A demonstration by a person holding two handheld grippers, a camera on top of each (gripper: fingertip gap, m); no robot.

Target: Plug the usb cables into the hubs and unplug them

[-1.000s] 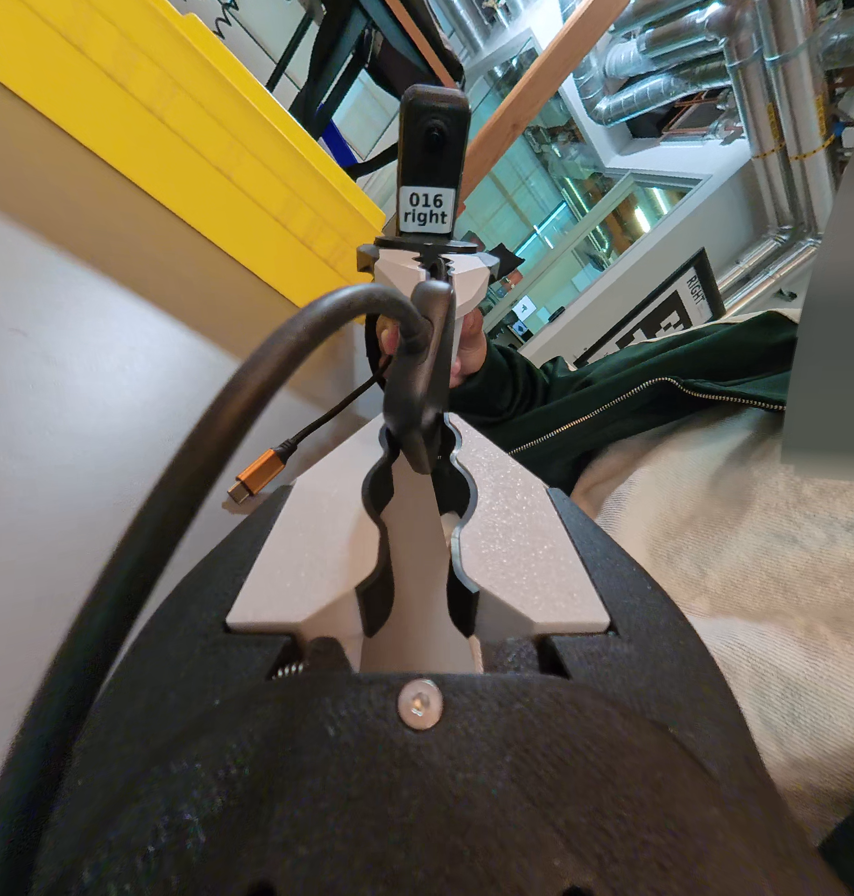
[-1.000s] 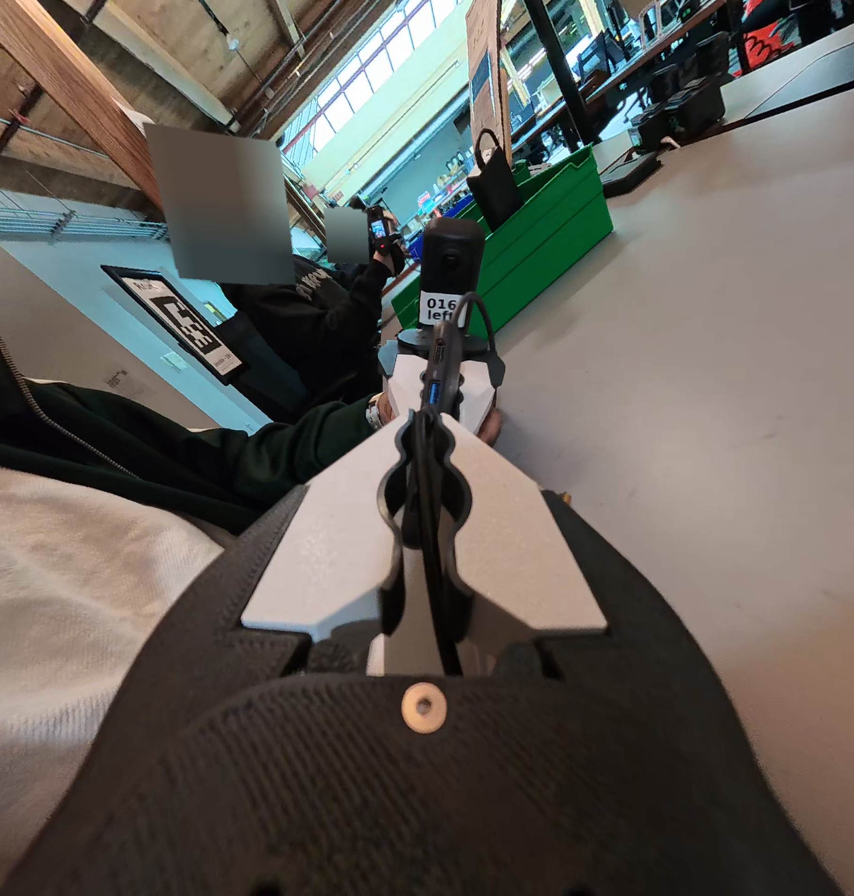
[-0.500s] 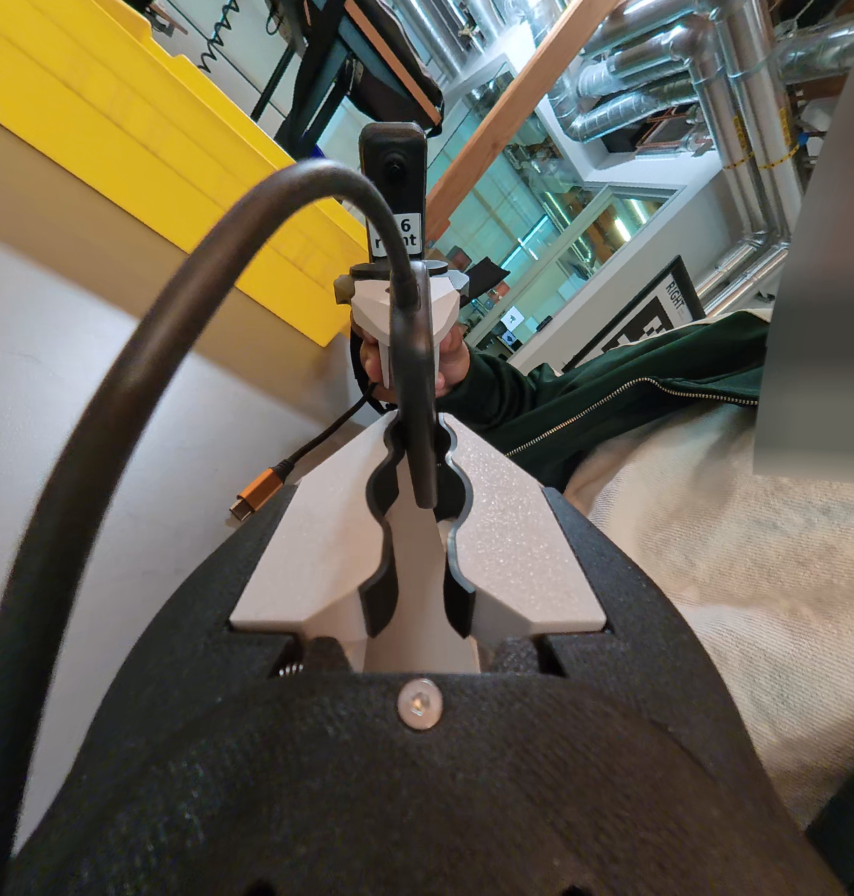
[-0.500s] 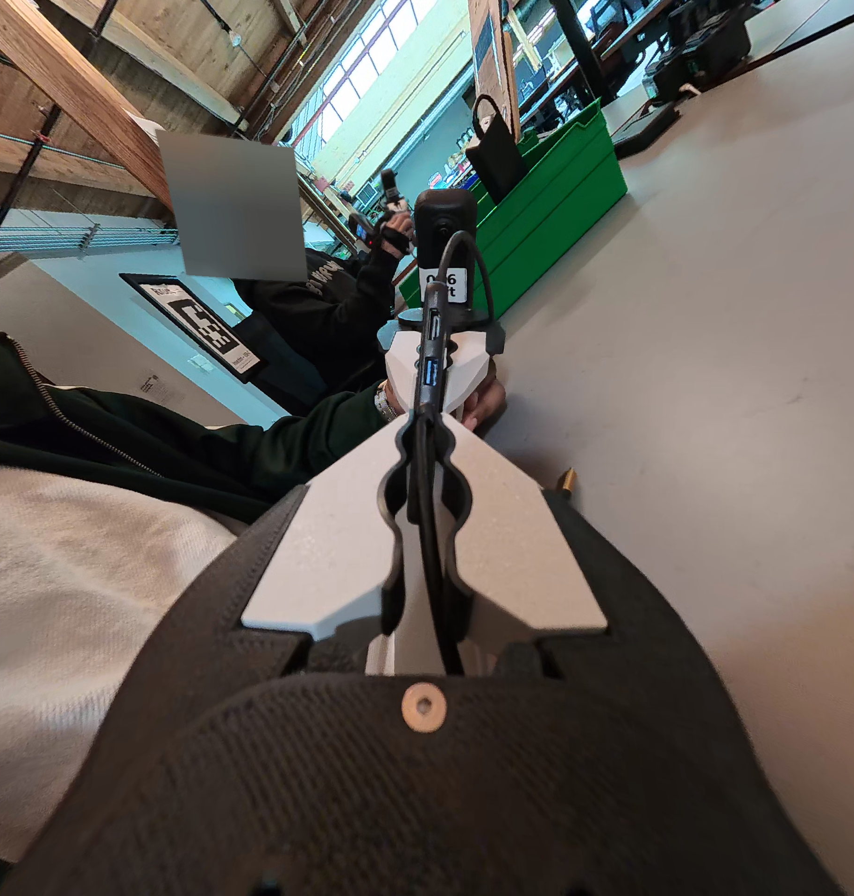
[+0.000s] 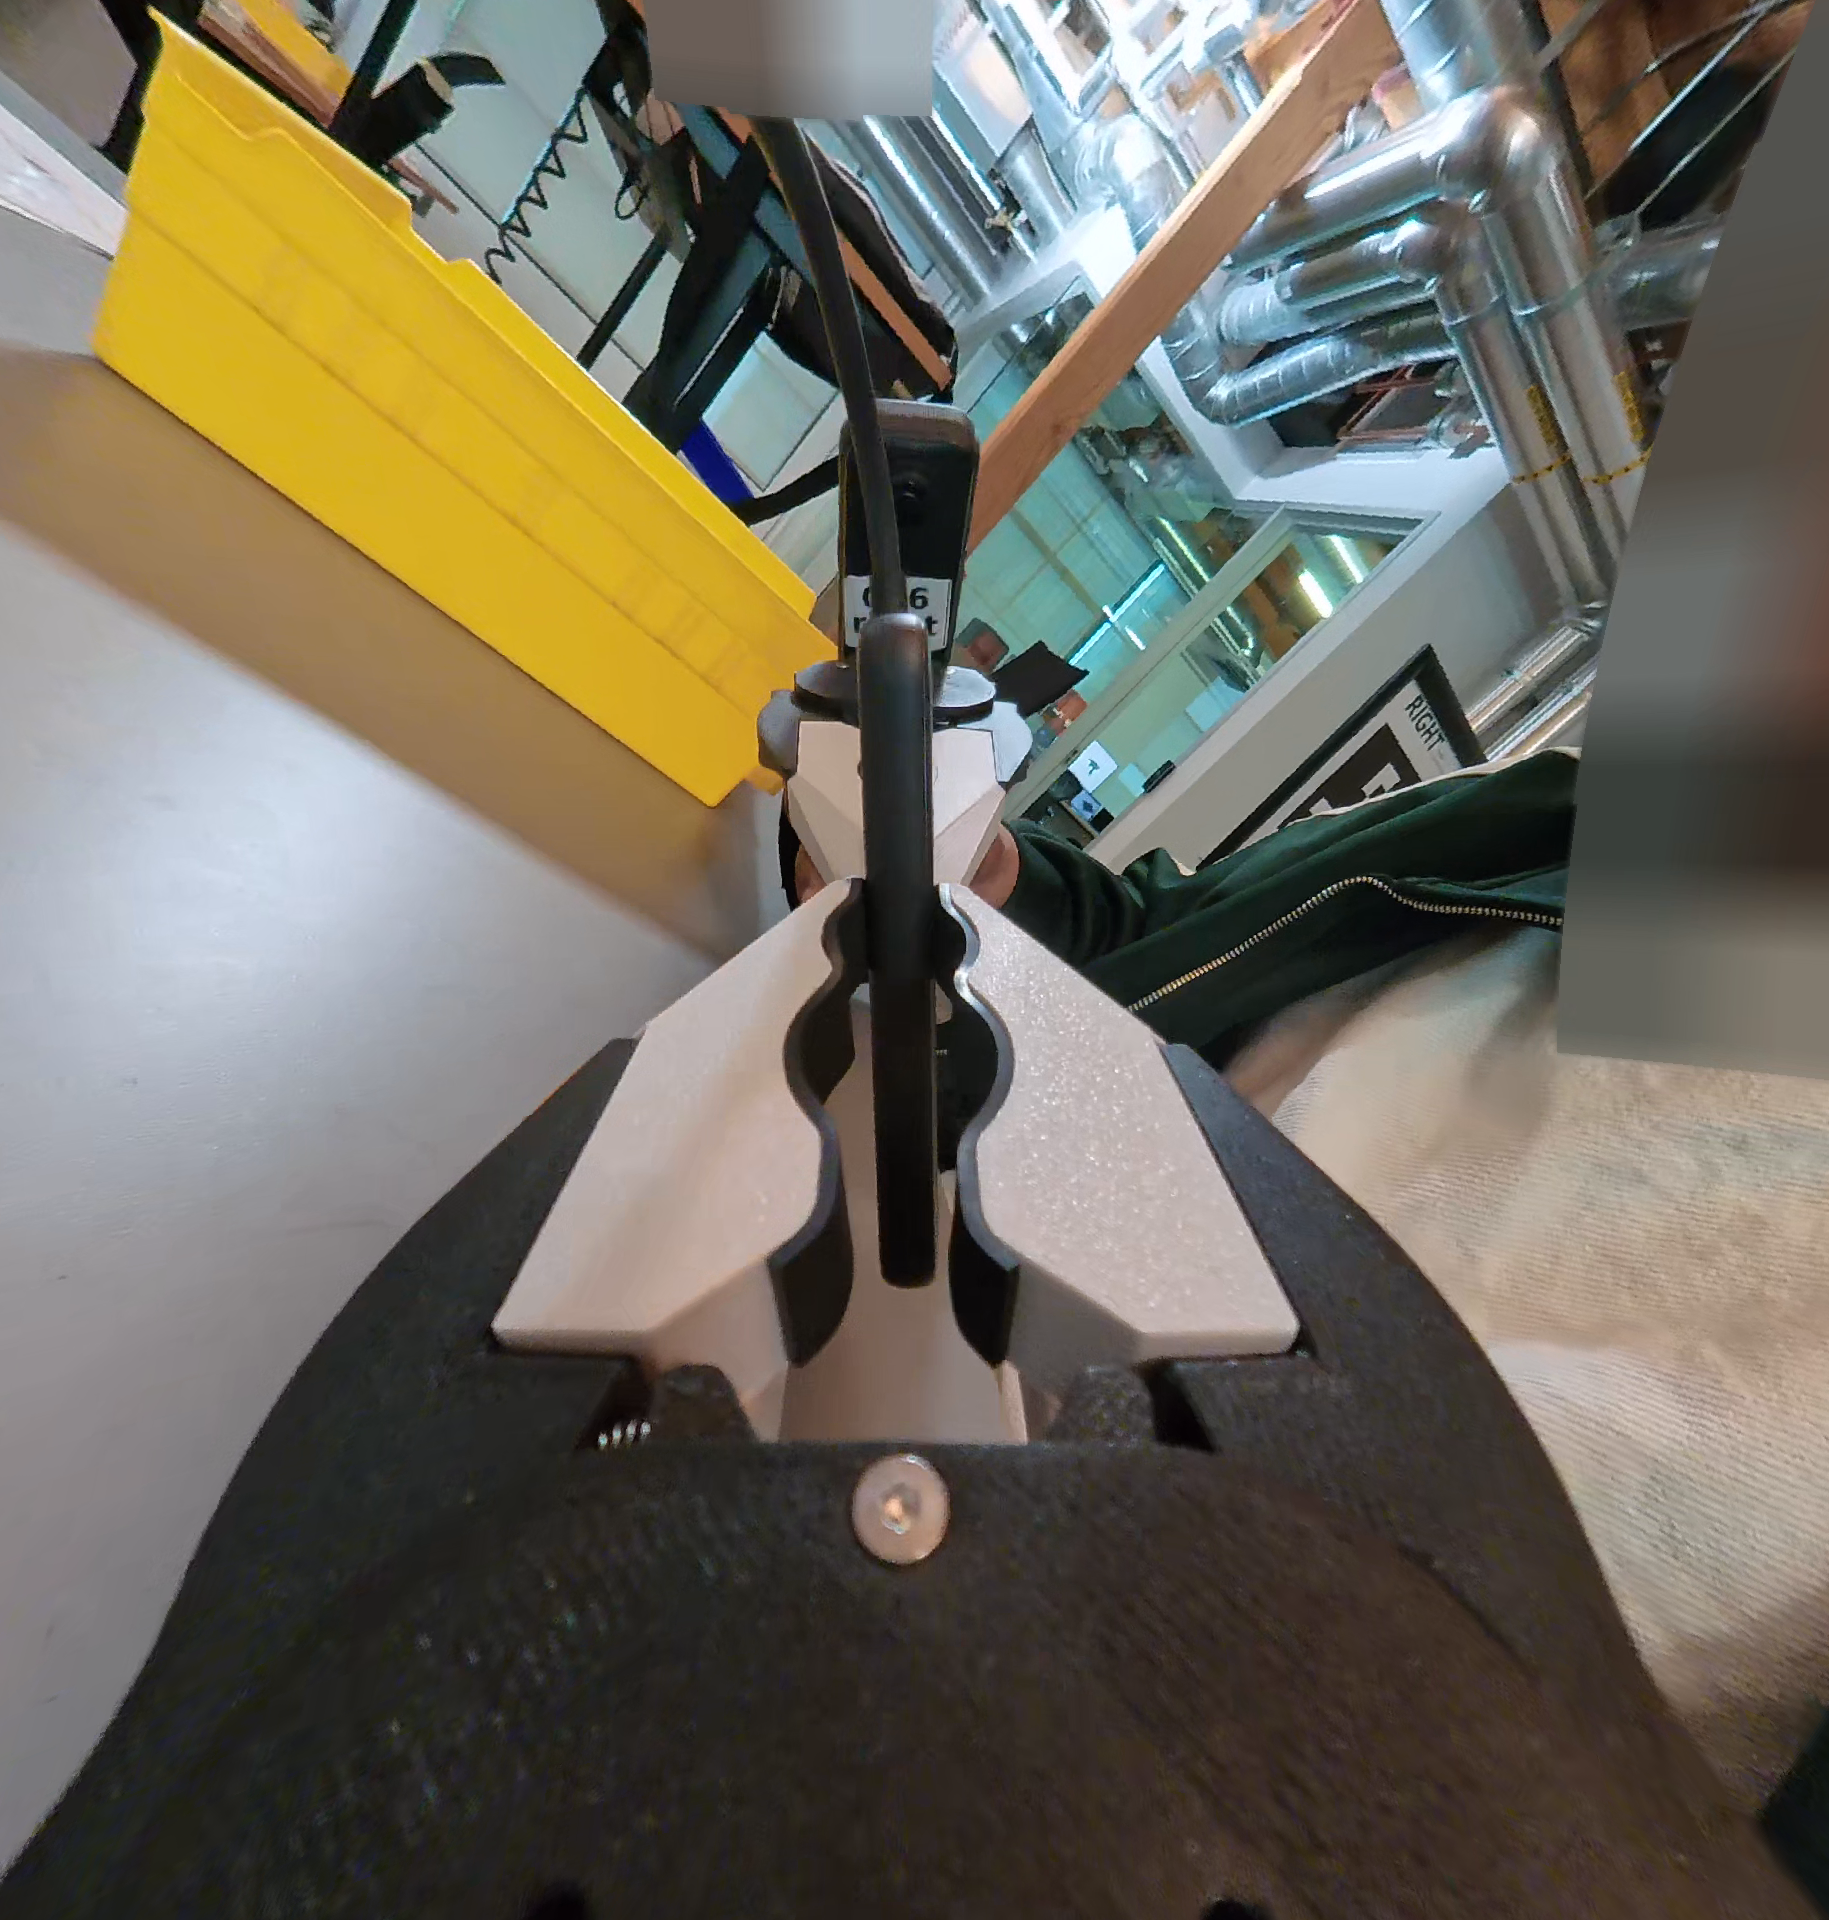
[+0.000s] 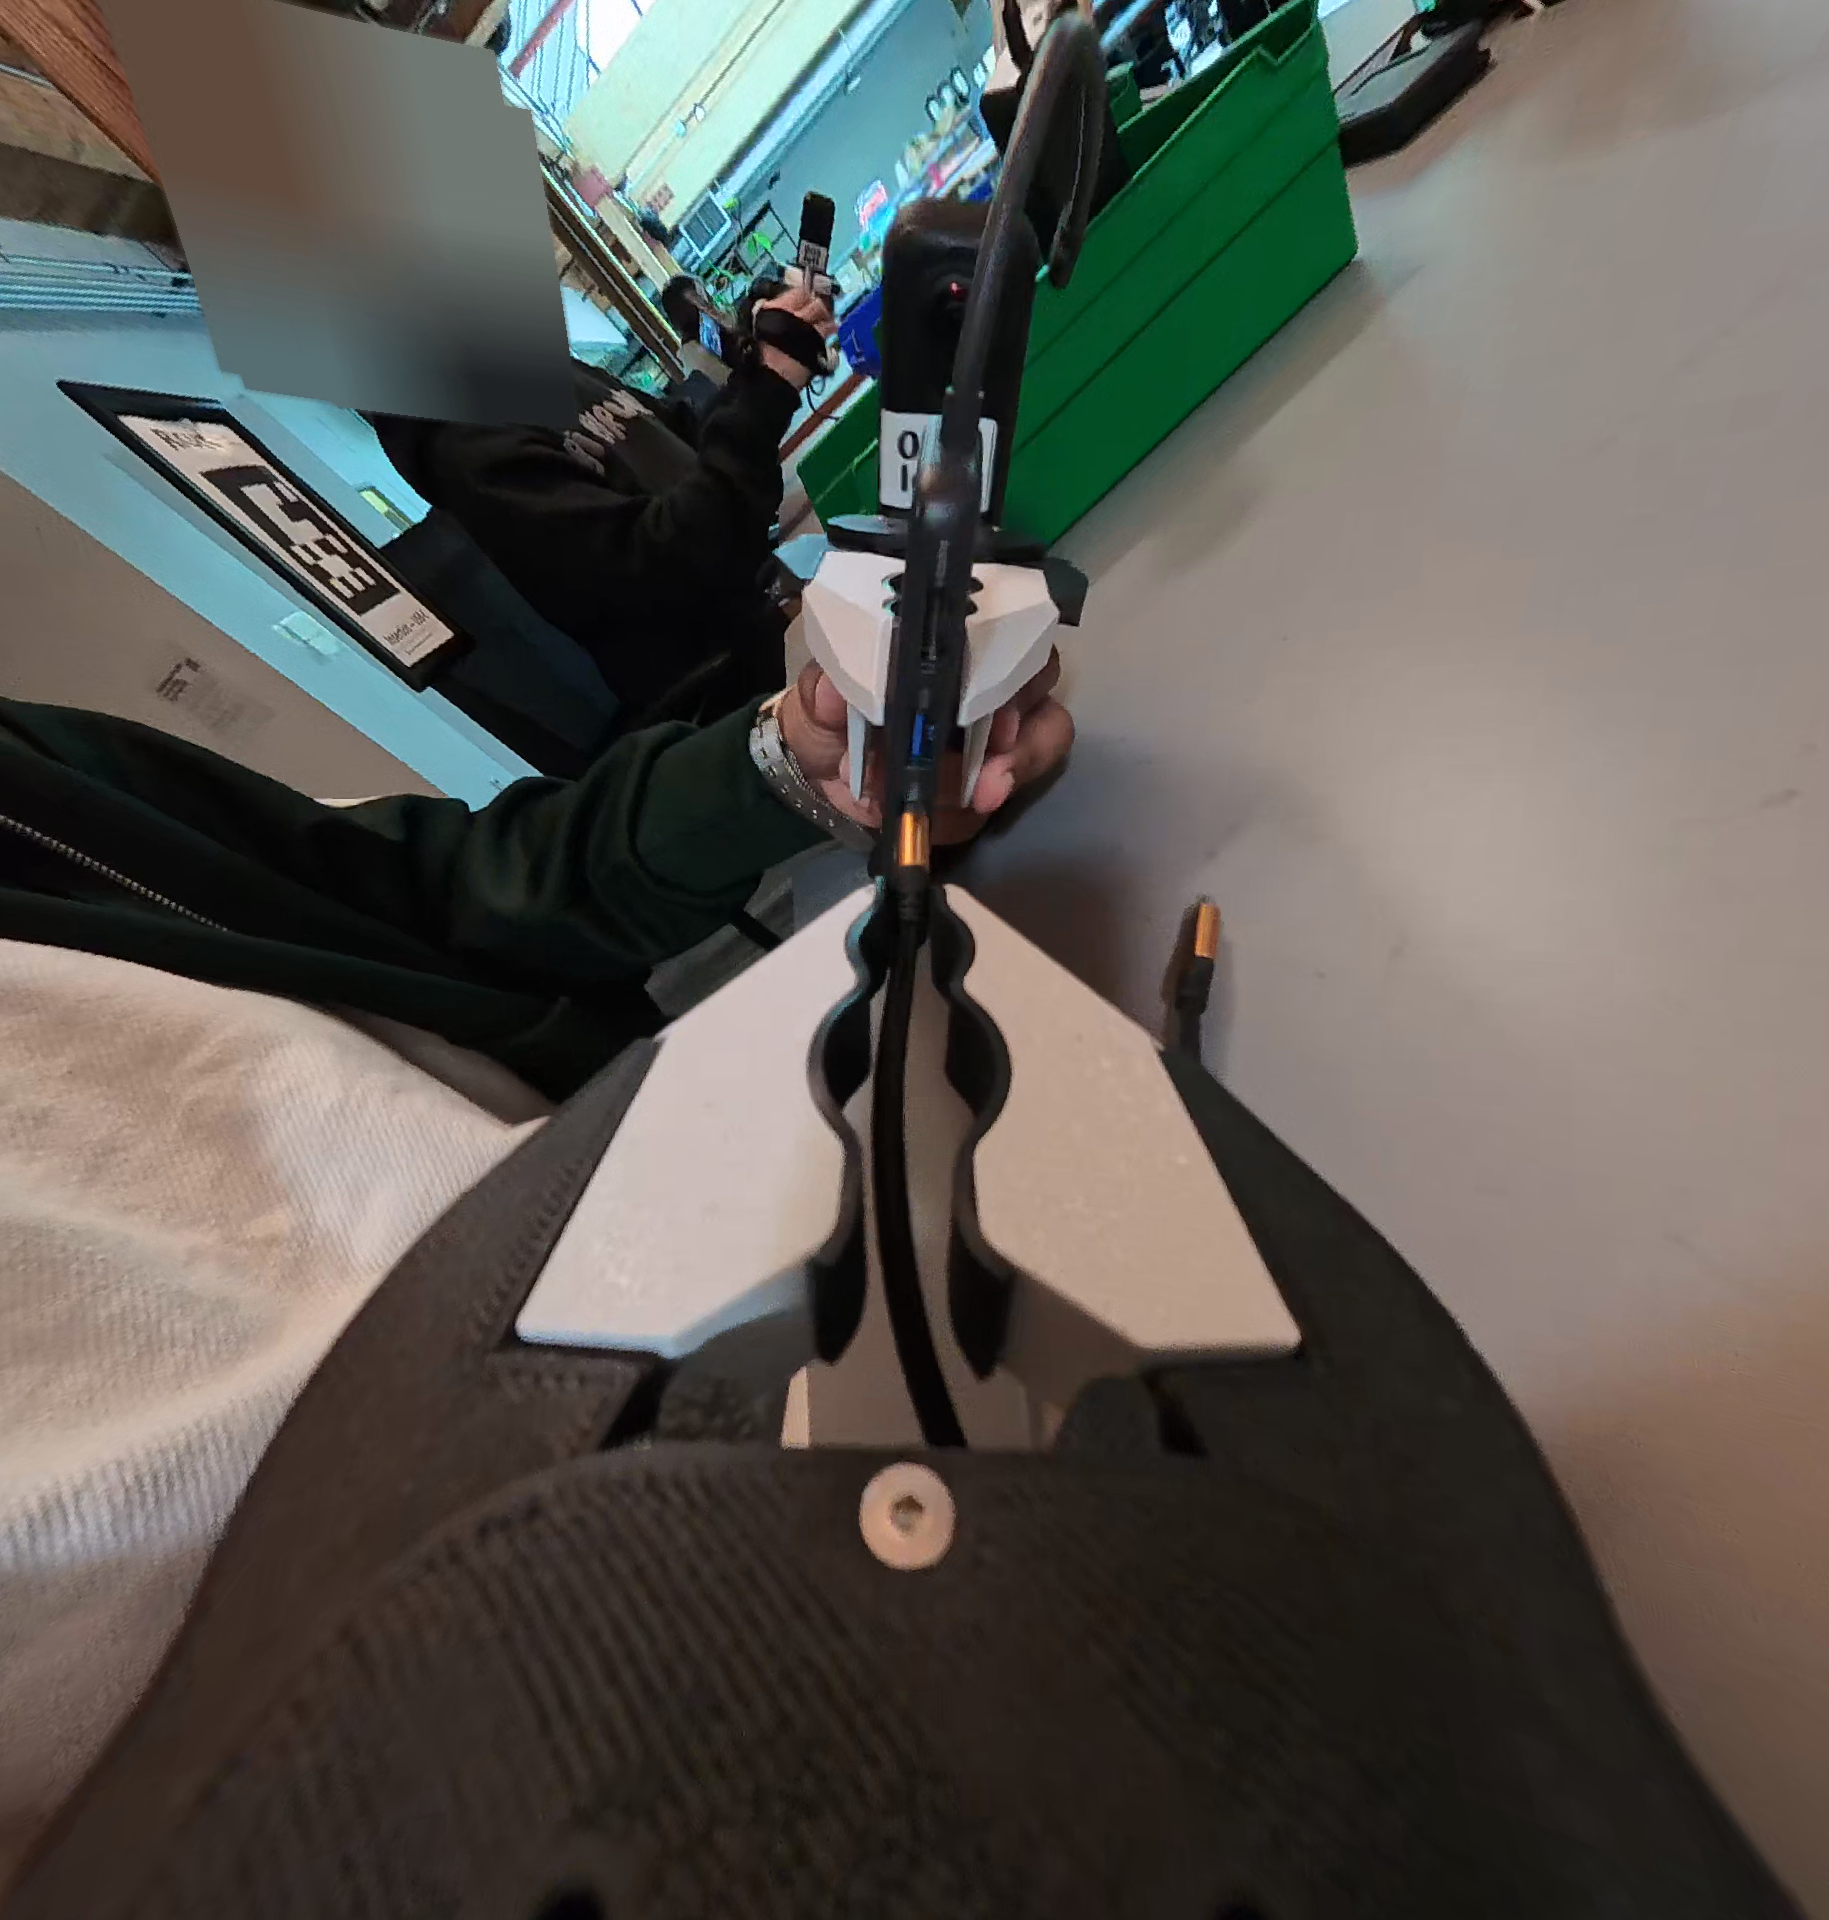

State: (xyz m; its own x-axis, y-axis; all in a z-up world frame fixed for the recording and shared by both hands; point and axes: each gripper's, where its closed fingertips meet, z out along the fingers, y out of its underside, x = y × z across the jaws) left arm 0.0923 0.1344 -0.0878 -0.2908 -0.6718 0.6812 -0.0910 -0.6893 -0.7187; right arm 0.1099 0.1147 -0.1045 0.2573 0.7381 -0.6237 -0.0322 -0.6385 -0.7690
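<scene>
My left gripper (image 5: 899, 904) is shut on a slim black hub (image 5: 899, 1039), held edge-on, with its thick cable (image 5: 837, 312) rising straight up. My right gripper (image 6: 905, 904) is shut on a thin black USB cable (image 6: 894, 1143). Its orange plug (image 6: 910, 836) sticks out past the fingertips and points at the hub's end with the blue port (image 6: 922, 740). I cannot tell whether the plug's tip is inside the port. The two grippers face each other tip to tip above the table. In the left wrist view the hub hides most of the right gripper's white fingers (image 5: 967, 800).
A second orange plug (image 6: 1201, 928) lies on the grey table (image 6: 1512, 831) just right of my right gripper. A yellow bin (image 5: 422, 416) stands on one side of the table and a green bin (image 6: 1180, 281) on the other. A person in dark clothes (image 6: 598, 499) holds another gripper behind.
The hub's thick cable has swung from arcing left to standing upright. The orange plug now shows between my right fingertips and the hub. The loose orange plug has left the left wrist view.
</scene>
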